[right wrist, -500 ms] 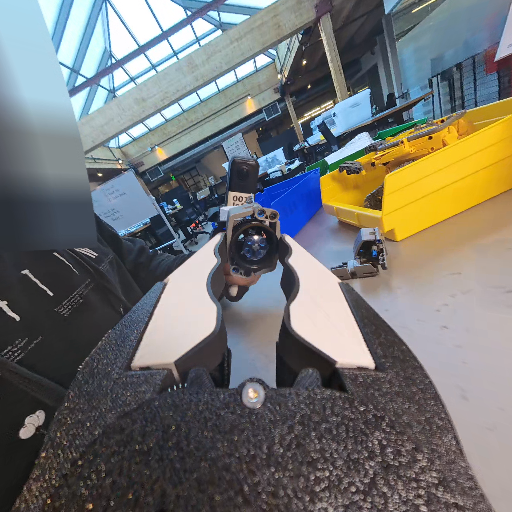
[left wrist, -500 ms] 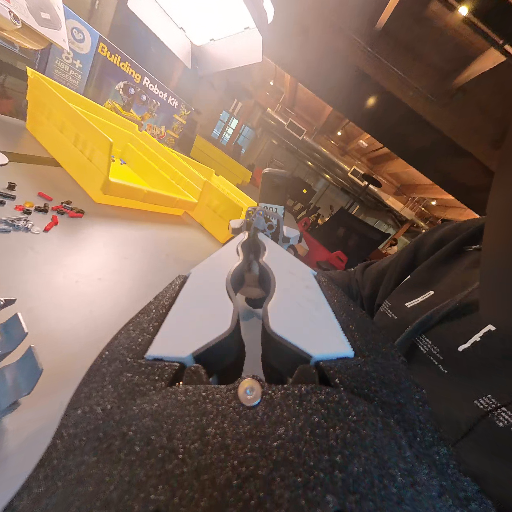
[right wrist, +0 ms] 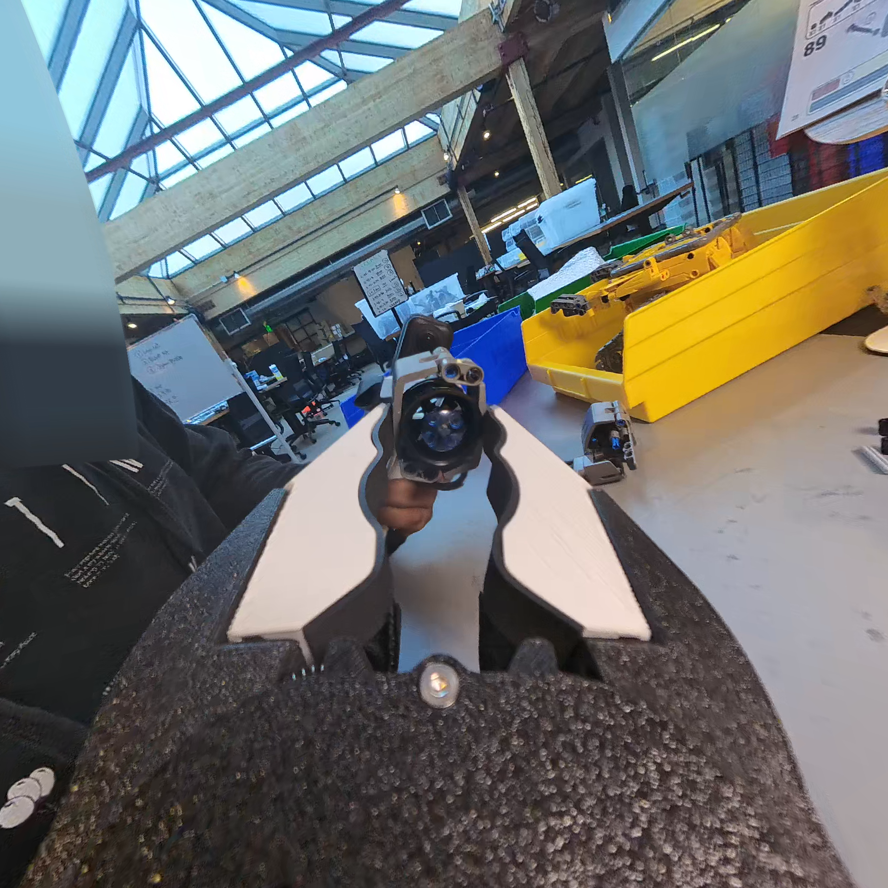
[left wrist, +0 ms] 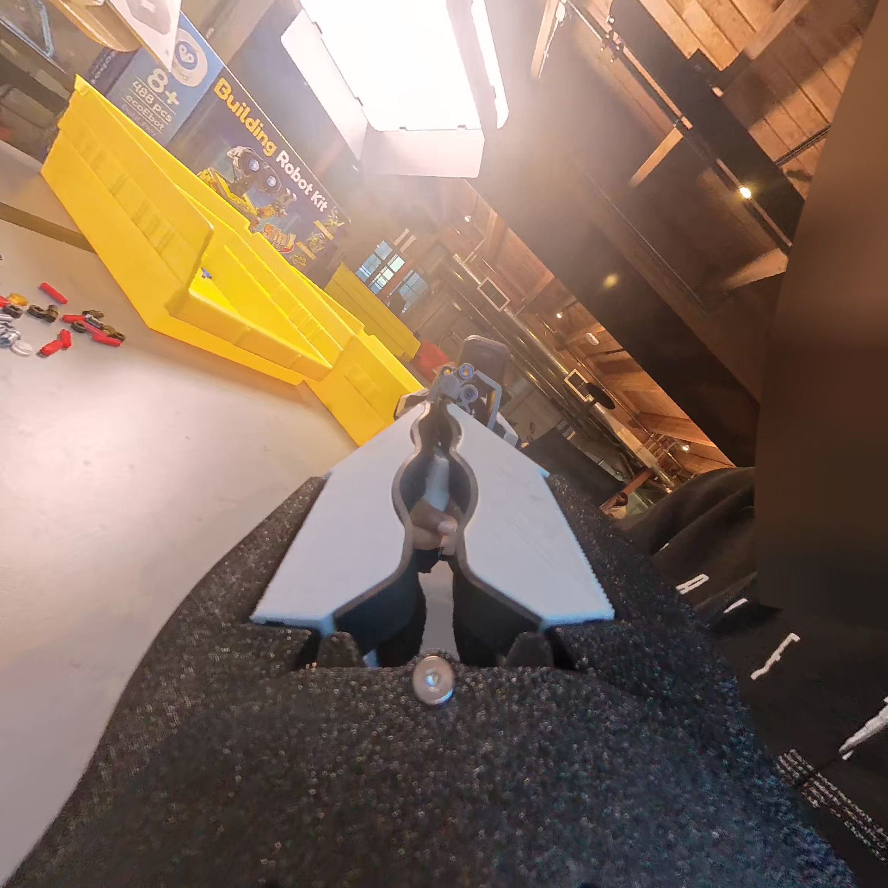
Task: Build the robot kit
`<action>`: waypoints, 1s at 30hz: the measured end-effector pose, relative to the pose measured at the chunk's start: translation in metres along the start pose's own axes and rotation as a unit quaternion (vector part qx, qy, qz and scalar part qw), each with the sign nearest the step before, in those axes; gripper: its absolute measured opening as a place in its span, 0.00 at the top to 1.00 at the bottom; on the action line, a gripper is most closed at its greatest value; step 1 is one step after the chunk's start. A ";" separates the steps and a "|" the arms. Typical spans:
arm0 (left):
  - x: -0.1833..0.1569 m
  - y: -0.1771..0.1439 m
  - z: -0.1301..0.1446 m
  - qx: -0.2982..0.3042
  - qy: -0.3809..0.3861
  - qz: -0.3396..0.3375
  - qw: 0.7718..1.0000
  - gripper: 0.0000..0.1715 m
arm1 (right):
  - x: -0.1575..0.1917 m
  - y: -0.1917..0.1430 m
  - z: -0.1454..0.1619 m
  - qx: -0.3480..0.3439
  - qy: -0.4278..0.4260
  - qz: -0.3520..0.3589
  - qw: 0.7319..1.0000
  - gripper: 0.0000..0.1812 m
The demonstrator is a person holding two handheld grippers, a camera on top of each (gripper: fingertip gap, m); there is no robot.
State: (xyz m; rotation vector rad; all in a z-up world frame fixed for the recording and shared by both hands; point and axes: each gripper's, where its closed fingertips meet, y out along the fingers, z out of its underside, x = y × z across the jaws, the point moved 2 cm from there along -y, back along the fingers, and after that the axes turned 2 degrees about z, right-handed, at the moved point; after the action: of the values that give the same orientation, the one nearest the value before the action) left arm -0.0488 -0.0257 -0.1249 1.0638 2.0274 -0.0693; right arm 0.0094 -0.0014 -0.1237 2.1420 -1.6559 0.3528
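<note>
Left wrist view. Noted at left gripper [left wrist: 444,413]: jaws narrow, pinching a thin grey beam of assembly [left wrist: 460,387]. Held clear above table [left wrist: 120,480], toward its near edge. Loose parts [left wrist: 62,322] and bin [left wrist: 250,307] resting on table, well apart from it.

Right wrist view. Noted at right gripper [right wrist: 438,432]: jaws at middling width, apparently closed on assembly's round black end. Judged gripped from opposite ends to steady it off table. Long axis in line with both grippers' fingers, round end facing right camera. Grey module [right wrist: 605,442] lying on table, near.
</note>
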 end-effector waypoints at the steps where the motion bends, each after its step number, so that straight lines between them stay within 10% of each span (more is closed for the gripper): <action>1: 0.001 0.000 0.000 0.001 0.001 -0.003 1.000 1.00 | 0.000 0.000 0.001 0.004 -0.004 0.003 1.000 0.81; 10: -0.005 -0.006 0.011 0.125 0.237 -0.055 0.962 1.00 | 0.003 -0.007 0.015 0.081 -0.011 -0.021 0.996 0.81; 21: -0.015 0.006 0.009 0.078 0.269 -0.045 0.959 1.00 | 0.014 0.001 0.009 0.005 0.125 -0.082 0.989 0.81; 30: -0.004 0.008 0.014 0.078 0.150 -0.033 0.985 1.00 | 0.006 -0.002 0.011 0.042 -0.008 -0.033 0.999 0.81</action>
State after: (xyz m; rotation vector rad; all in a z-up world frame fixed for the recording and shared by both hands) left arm -0.0332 -0.0290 -0.1291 1.1599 2.3616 -0.1101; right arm 0.0124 -0.0108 -0.1315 2.2608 -1.6012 0.3933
